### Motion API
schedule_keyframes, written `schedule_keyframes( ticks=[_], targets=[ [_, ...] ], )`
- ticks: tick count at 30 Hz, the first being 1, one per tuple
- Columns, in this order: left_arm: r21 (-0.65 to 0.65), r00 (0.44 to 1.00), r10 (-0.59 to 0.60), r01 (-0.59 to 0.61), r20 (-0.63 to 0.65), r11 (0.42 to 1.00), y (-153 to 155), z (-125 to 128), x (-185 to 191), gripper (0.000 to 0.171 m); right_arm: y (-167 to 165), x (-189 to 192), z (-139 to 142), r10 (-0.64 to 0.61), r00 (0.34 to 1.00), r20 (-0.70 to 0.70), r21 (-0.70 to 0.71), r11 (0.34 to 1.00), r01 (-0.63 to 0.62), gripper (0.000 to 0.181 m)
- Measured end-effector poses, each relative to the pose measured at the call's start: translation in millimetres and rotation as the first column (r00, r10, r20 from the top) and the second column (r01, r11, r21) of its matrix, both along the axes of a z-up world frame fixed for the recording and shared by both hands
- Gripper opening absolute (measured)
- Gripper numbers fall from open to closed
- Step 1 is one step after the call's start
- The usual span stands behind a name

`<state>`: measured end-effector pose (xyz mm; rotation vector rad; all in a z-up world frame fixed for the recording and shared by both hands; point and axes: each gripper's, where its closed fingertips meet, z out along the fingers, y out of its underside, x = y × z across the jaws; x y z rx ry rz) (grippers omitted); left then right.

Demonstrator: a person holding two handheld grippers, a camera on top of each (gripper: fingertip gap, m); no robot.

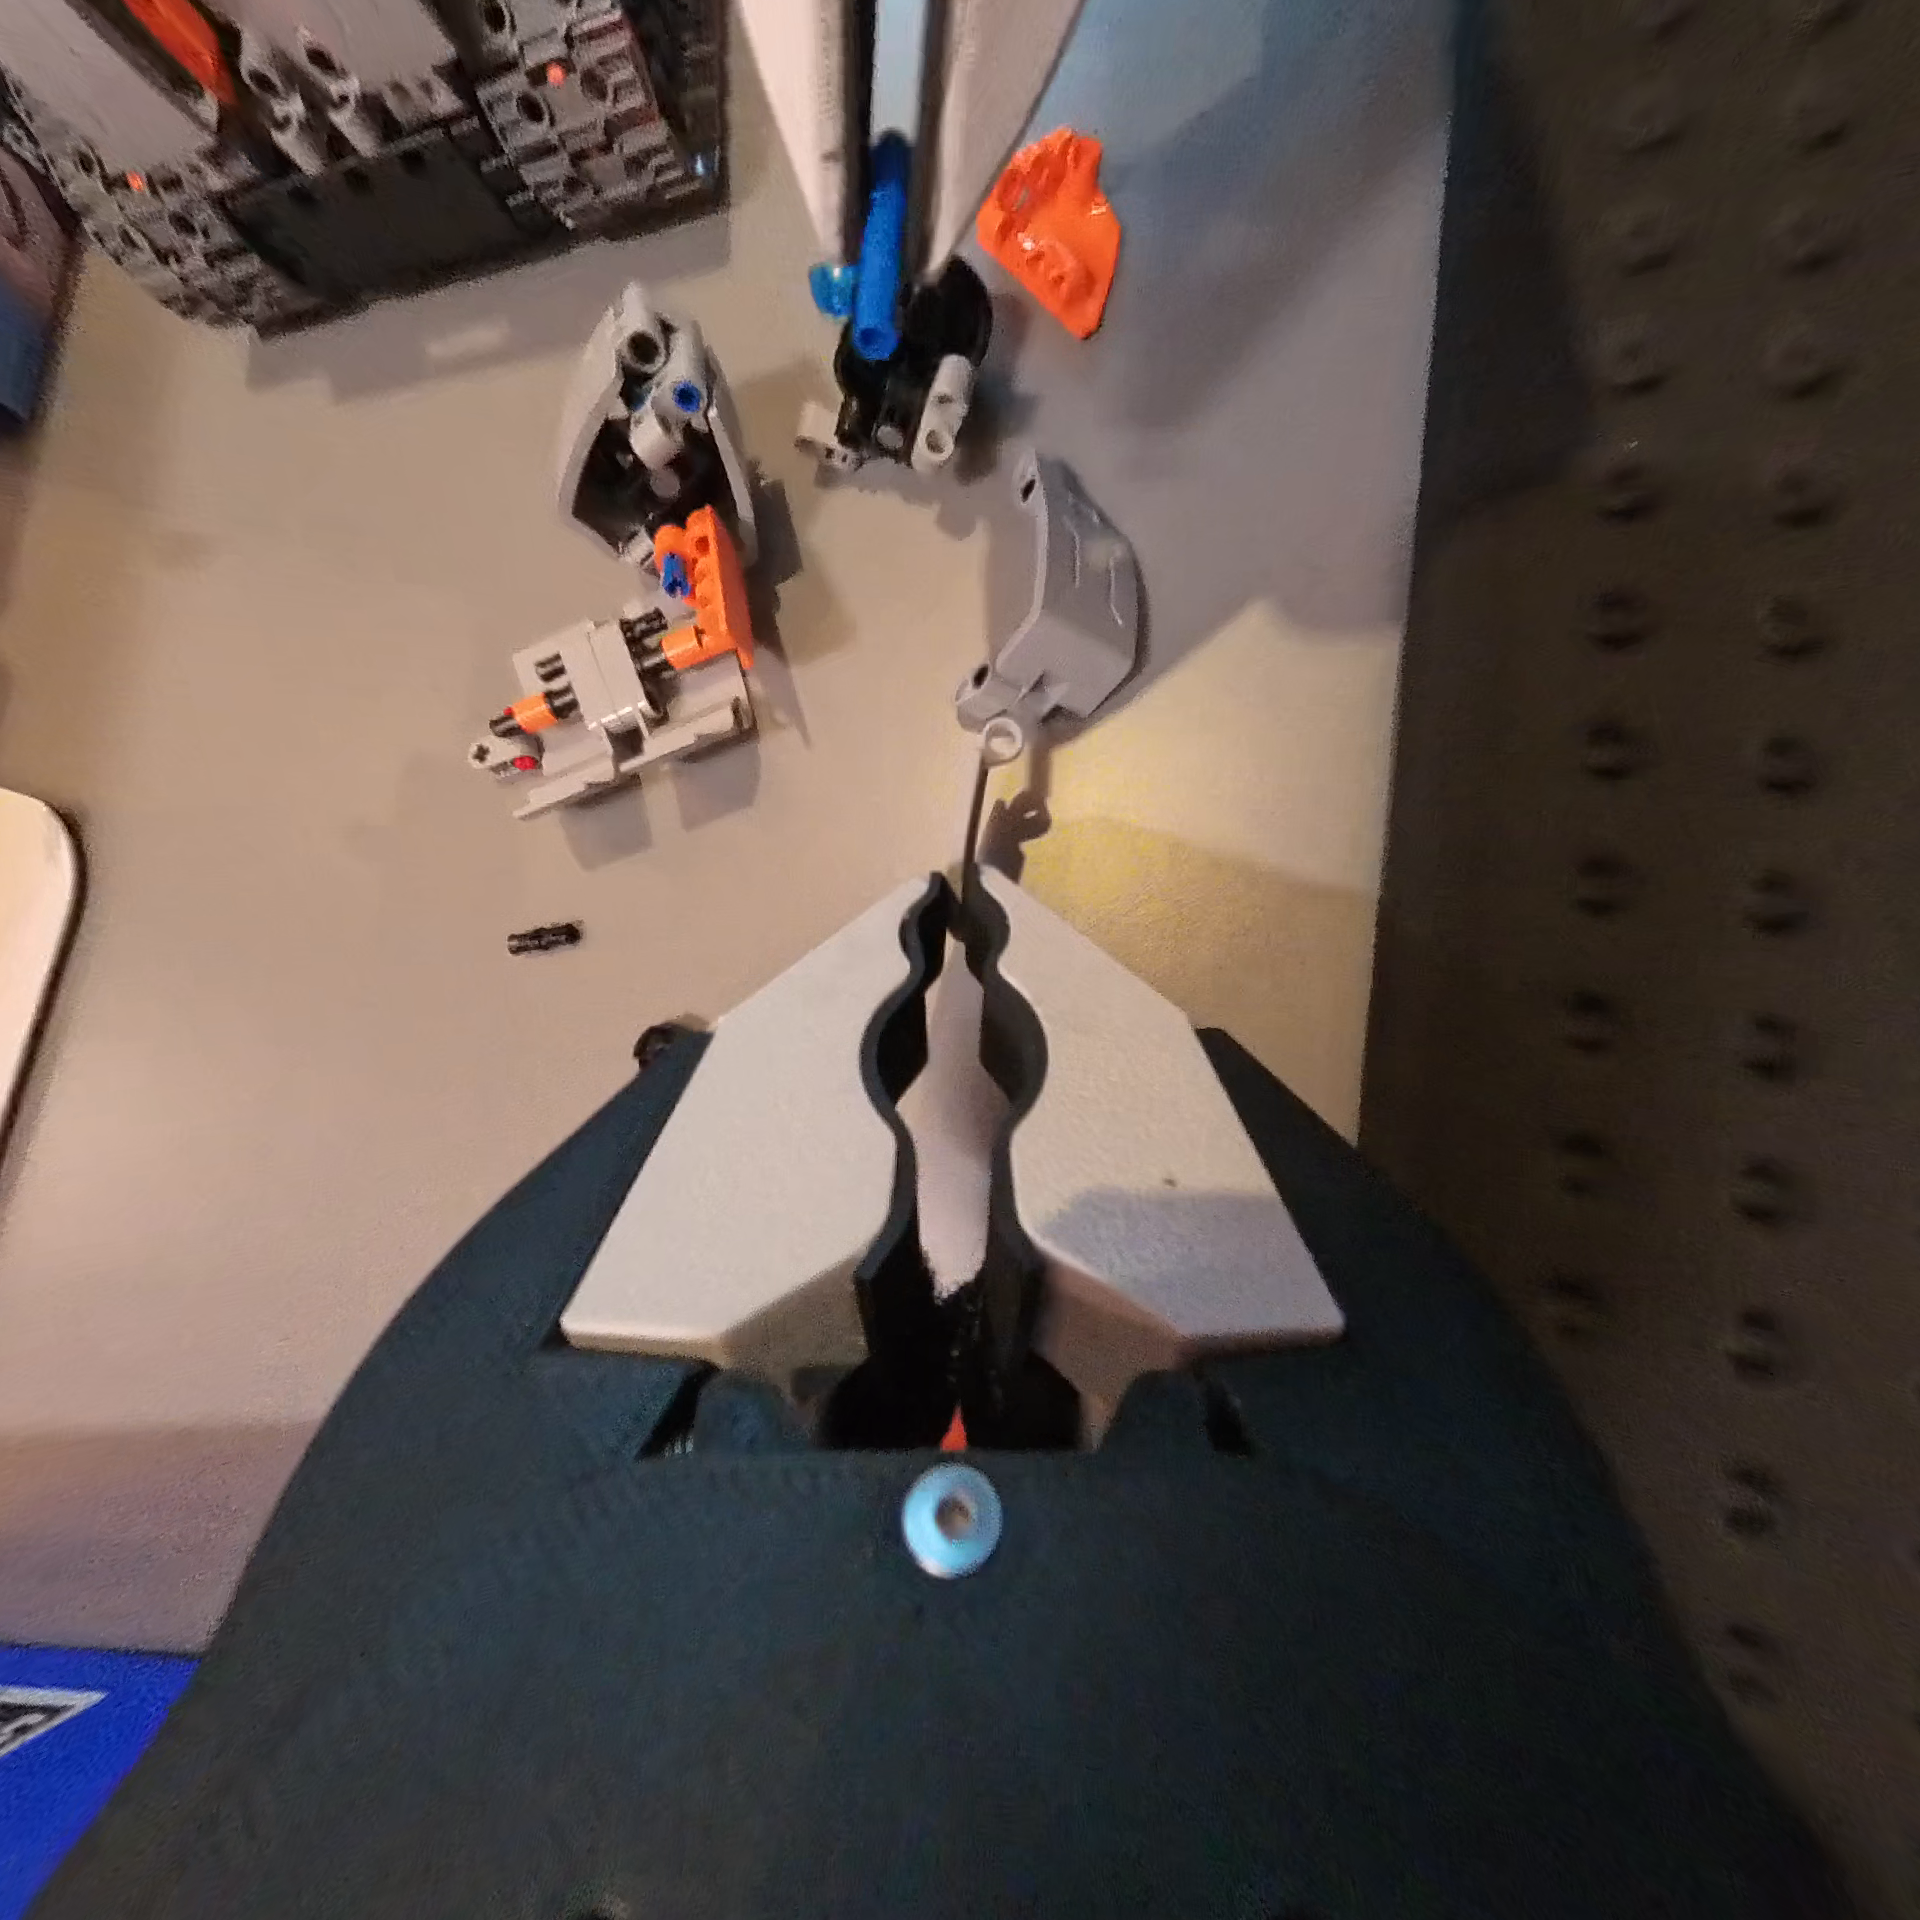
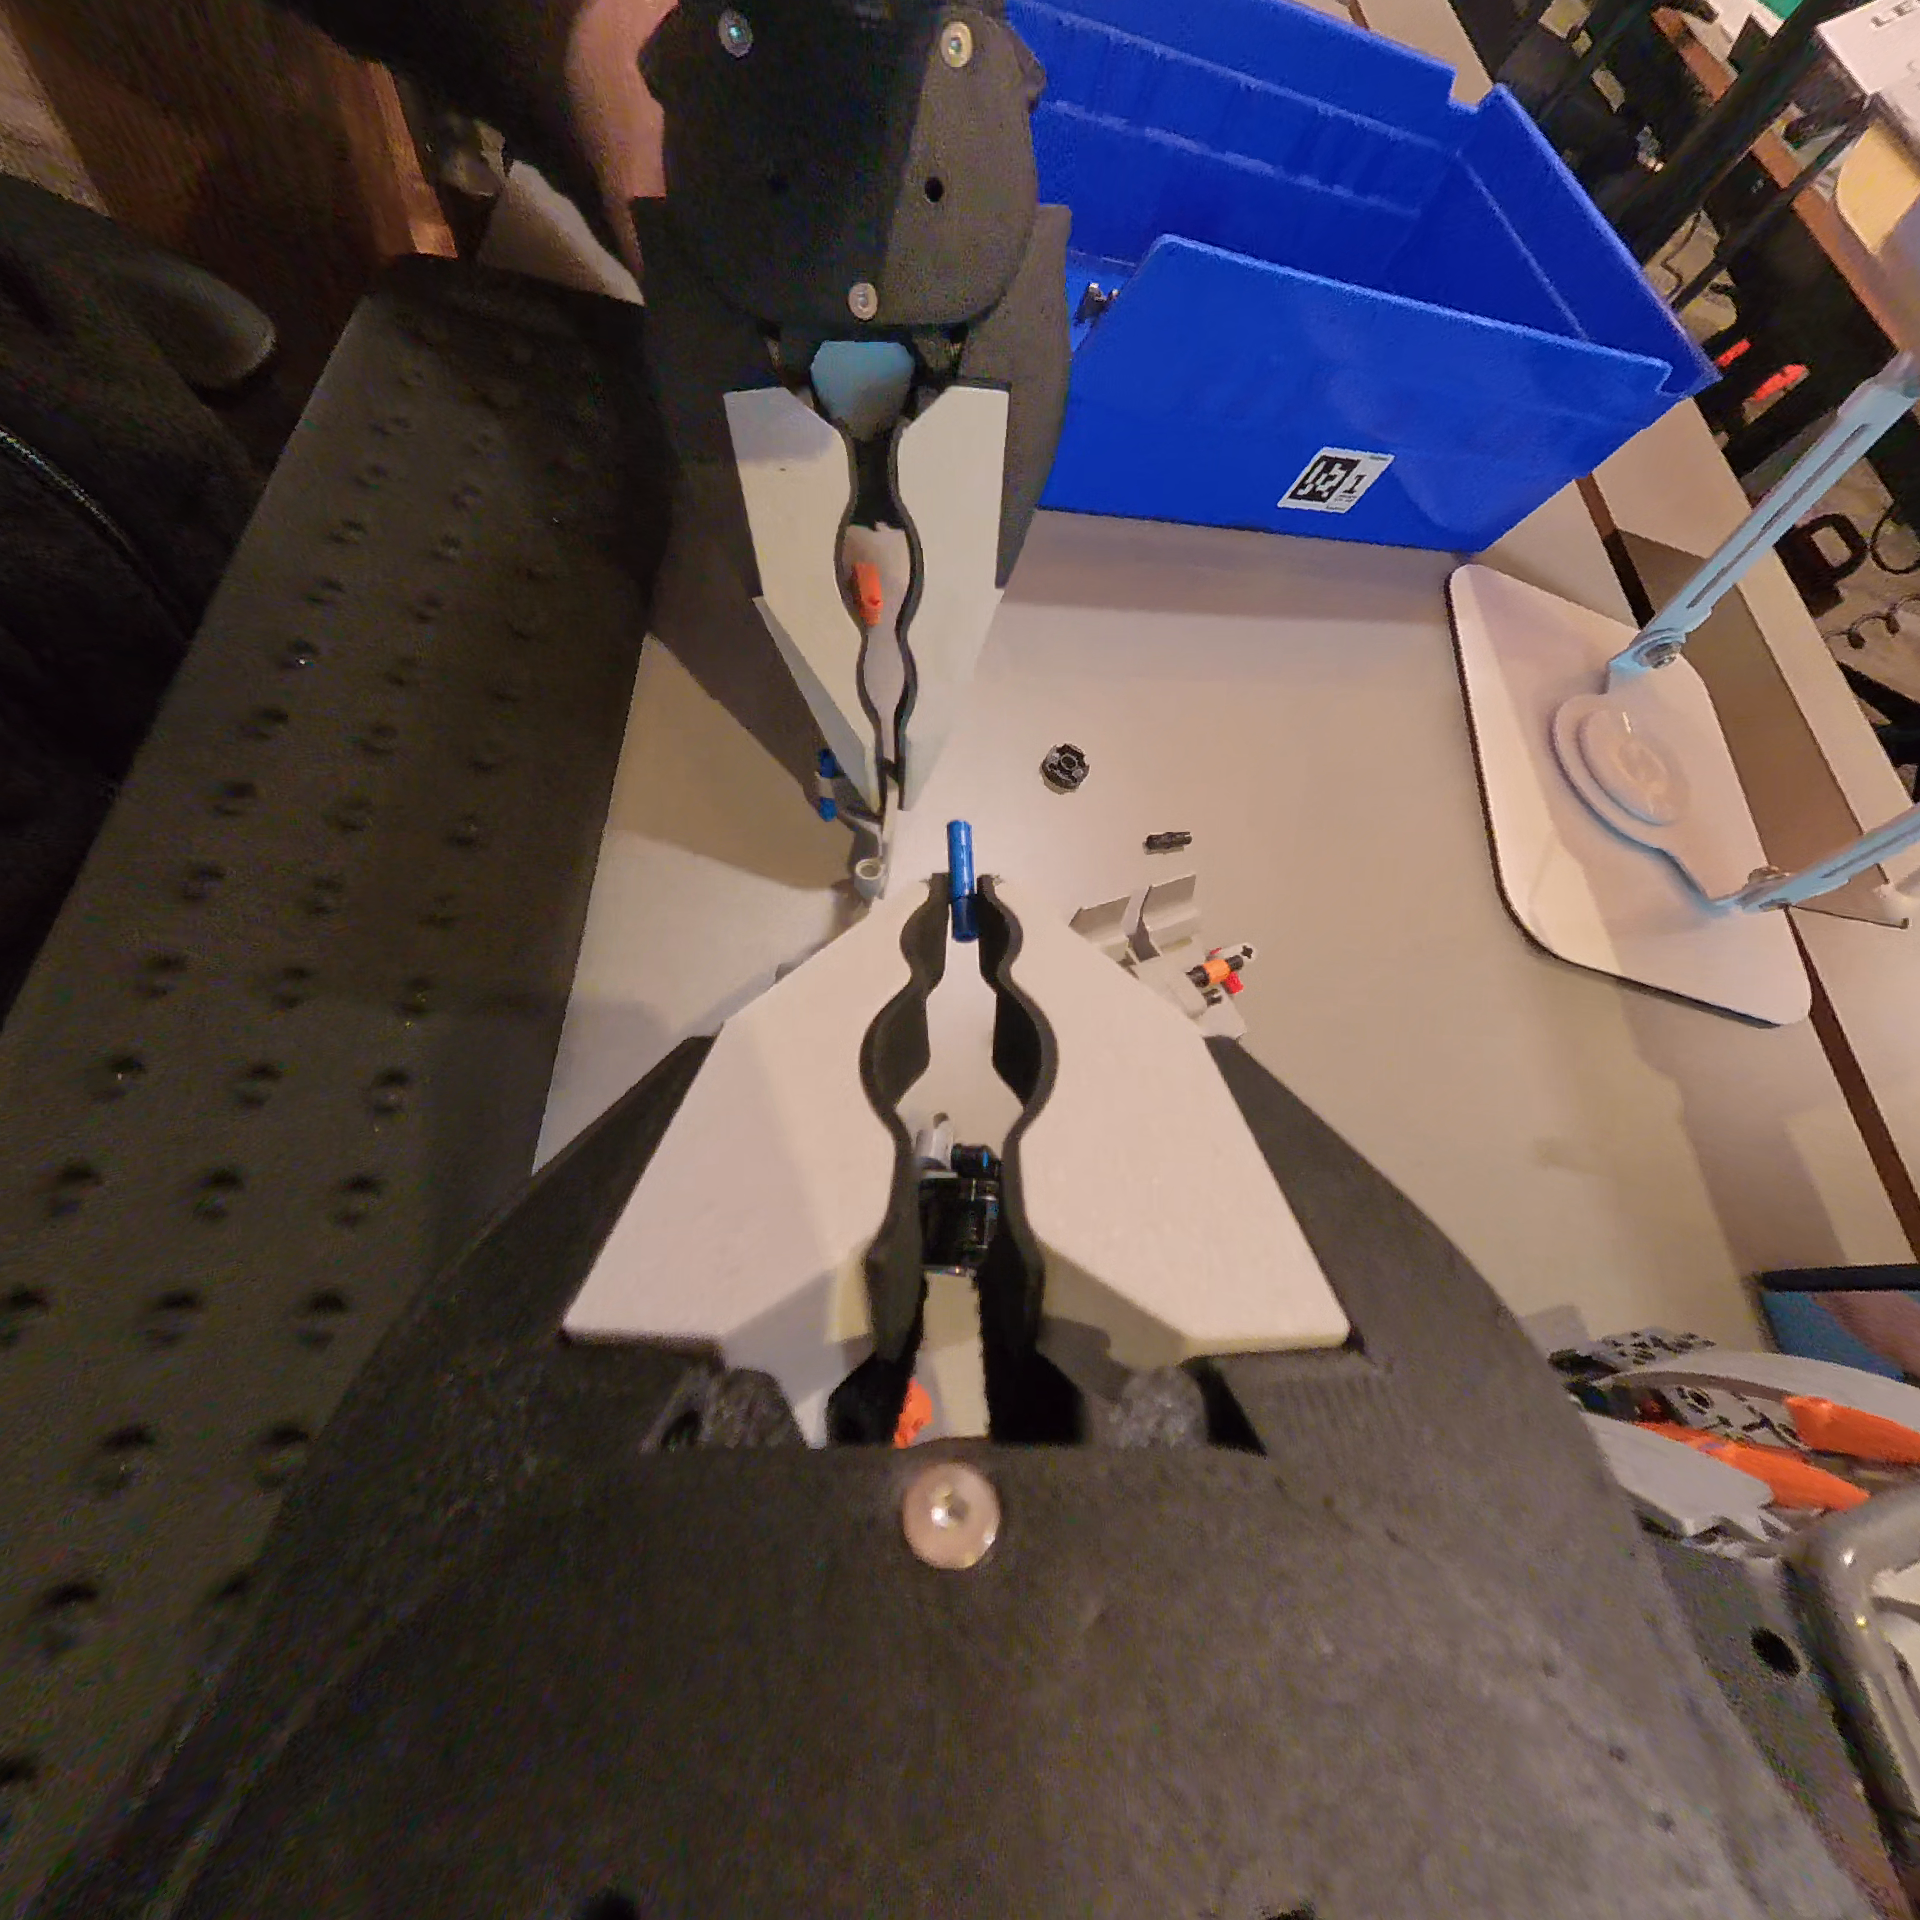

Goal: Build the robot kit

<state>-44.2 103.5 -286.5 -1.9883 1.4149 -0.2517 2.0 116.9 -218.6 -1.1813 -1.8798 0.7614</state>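
**Jaws, left gripper** (image 1: pixel 961 894): clenched at the tips on a thin grey plastic lever with a ring end (image 1: pixel 985 805). The ring hangs just beside the lower lug of a loose curved grey plastic panel (image 1: pixel 1075 592); contact cannot be told.

**Jaws, right gripper** (image 2: pixel 961 899): clenched at the tips on a short blue plastic connector pin (image 2: pixel 960 881), held near the lever's ring end and directly over a small black-and-white brick cluster (image 1: pixel 909 384).

**Loose on the grey table** (image 1: pixel 260 623):
- a translucent orange curved panel (image 1: pixel 1049 229), near the cluster
- a grey shell sub-assembly with blue and orange fittings (image 1: pixel 649 436)
- a grey block sub-assembly with orange bushes (image 1: pixel 623 686), touching the shell
- a short black pin (image 1: pixel 543 937), lying apart
- a round black stud piece (image 2: pixel 1063 767)

**Built portion:** a large dark grey-and-black brick model (image 1: pixel 364 135) stands at the far edge. The sub-assemblies lie separate from it and from each other.

**Surroundings:** a blue plastic bin (image 2: pixel 1351 343), a black perforated board (image 2: pixel 260 831), a white rounded base plate (image 2: pixel 1621 831).
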Motion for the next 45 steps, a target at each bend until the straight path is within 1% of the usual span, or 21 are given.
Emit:
schedule_keyframes(
  ticks=[2,4,6,8,11,13,14,16,17,18,20,22,23,25,27,30,35,38,39,42,45],
  targets=[
    [-0.126,1.0,0.009,-0.011,-0.016,0.992,-6,-6,-2,0.001,-1,0,-2,0.003,1.0,0.009,-0.001,1.0,-0.003,0.002],
    [-0.153,1.0,0.005,-0.009,-0.024,0.988,-5,-4,-1,0.001,-2,0,-4,0.007,1.0,0.021,0.005,1.0,-0.007,0.002],
    [-0.196,0.994,-0.015,-0.006,-0.104,0.981,-8,-11,-2,0.019,-3,0,-5,0.009,1.0,0.025,0.01,1.0,-0.01,0.002],
    [-0.207,0.986,-0.033,-0.001,-0.162,0.978,-7,-17,-1,0.026,-4,0,-4,0.012,1.0,0.024,0.013,1.0,-0.012,0.002],
    [-0.226,0.983,-0.042,0.001,-0.176,0.974,-4,-16,5,0.023,-4,1,-2,0.011,1.0,0.017,0.018,1.0,-0.011,0.002],
    [-0.26,0.979,-0.062,0.008,-0.197,0.966,-7,-18,5,0.011,-4,1,0,0.01,1.0,0.014,0.023,1.0,-0.011,0.002],
    [-0.258,0.977,-0.06,0.006,-0.203,0.966,-6,-19,4,0.0,-5,1,0,0.011,1.0,0.013,0.024,1.0,-0.011,0.002],
    [-0.261,0.981,-0.064,0.014,-0.182,0.965,-7,-18,7,0.0,-5,2,1,0.009,1.0,0.013,0.023,1.0,-0.009,0.002],
    [-0.236,0.987,-0.04,0.002,-0.157,0.972,-4,-14,8,0.0,-4,2,1,0.006,1.0,0.012,0.022,1.0,-0.006,0.002],
    [-0.212,0.994,-0.01,-0.013,-0.108,0.977,0,-7,10,0.0,-4,2,2,0.0,1.0,0.01,0.02,1.0,-0.001,0.002],
    [-0.181,0.996,0.056,-0.042,0.07,0.983,8,17,18,0.0,-4,1,7,-0.008,1.0,-0.018,-0.001,1.0,0.008,0.002],
    [-0.18,0.947,0.097,-0.043,0.306,0.983,10,47,26,0.0,-4,0,19,-0.024,0.997,-0.072,-0.035,0.999,0.021,0.002],
    [-0.168,0.901,0.112,-0.044,0.419,0.985,11,63,29,0.001,-3,-1,25,-0.035,0.994,-0.099,-0.052,0.998,0.03,0.002],
    [-0.164,0.808,0.149,-0.066,0.57,0.984,15,87,26,0.0,-2,-2,34,-0.058,0.988,-0.14,-0.07,0.996,0.049,0.002],
    [-0.164,0.688,0.155,-0.053,0.709,0.985,15,113,26,0.001,-2,-4,43,-0.083,0.981,-0.177,-0.08,0.994,0.07,0.002],
    [-0.175,0.605,0.148,-0.014,0.783,0.984,12,128,32,0.001,-2,-9,58,-0.115,0.963,-0.245,-0.1,0.991,0.093,0.001],
    [-0.226,0.511,0.187,0.015,0.839,0.974,15,132,38,0.0,0,-7,76,-0.145,0.929,-0.34,-0.145,0.984,0.1,0.001],
    [-0.248,0.444,0.202,0.047,0.873,0.968,17,134,40,0.0,4,-6,77,-0.164,0.925,-0.342,-0.137,0.983,0.123,0.001],
    [-0.246,0.431,0.198,0.057,0.88,0.968,16,135,42,0.0,5,-7,75,-0.171,0.926,-0.337,-0.135,0.982,0.132,0.001],
    [-0.243,0.432,0.199,0.048,0.88,0.969,18,135,45,0.0,8,-6,74,-0.191,0.922,-0.337,-0.121,0.98,0.158,0.001],
    [-0.224,0.463,0.194,0.011,0.865,0.974,22,132,45,0.0,12,-5,73,-0.213,0.92,-0.328,-0.082,0.977,0.197,0.001]
  ],
)
